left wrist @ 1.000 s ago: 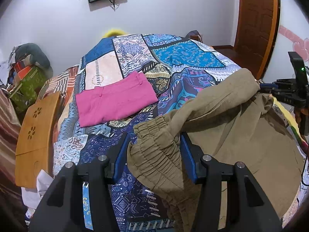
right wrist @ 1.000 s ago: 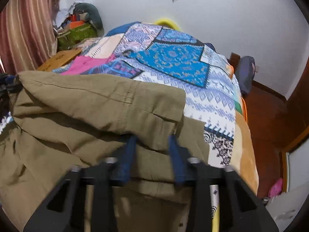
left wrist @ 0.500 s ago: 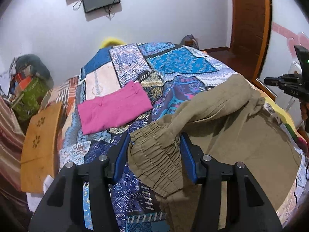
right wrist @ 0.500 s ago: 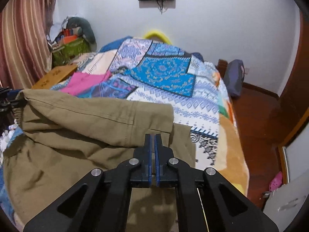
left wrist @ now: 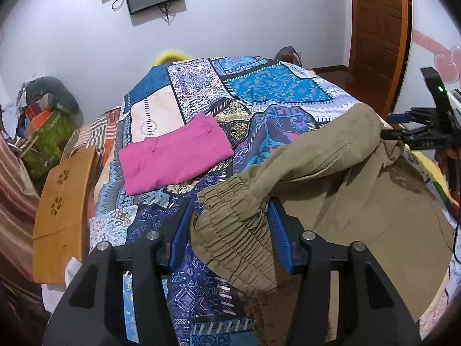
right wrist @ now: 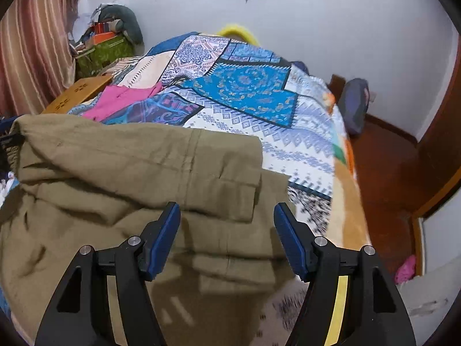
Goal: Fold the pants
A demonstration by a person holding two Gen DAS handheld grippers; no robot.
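The olive pants [left wrist: 345, 201] lie on the patchwork bedspread [left wrist: 259, 95], with their upper half folded over the lower. My left gripper [left wrist: 229, 232] has its blue pads wide apart around the gathered elastic waistband [left wrist: 230, 230], which lies loose between them. My right gripper [right wrist: 227, 236] is open above the folded edge of the pants [right wrist: 144, 167] and holds nothing. It also shows in the left wrist view [left wrist: 403, 124] at the right, beside the raised fold.
A folded pink garment [left wrist: 175, 155] lies on the bed behind the pants. A wooden lap table [left wrist: 60, 207] leans at the bed's left side. Bags [right wrist: 106, 46] pile in the left corner. A wooden door [left wrist: 377, 37] and bare floor [right wrist: 389, 173] are to the right.
My right gripper was shut half a second ago and is now wide open, drawn back from the fold. My left gripper stays open around the waistband and has risen slightly.
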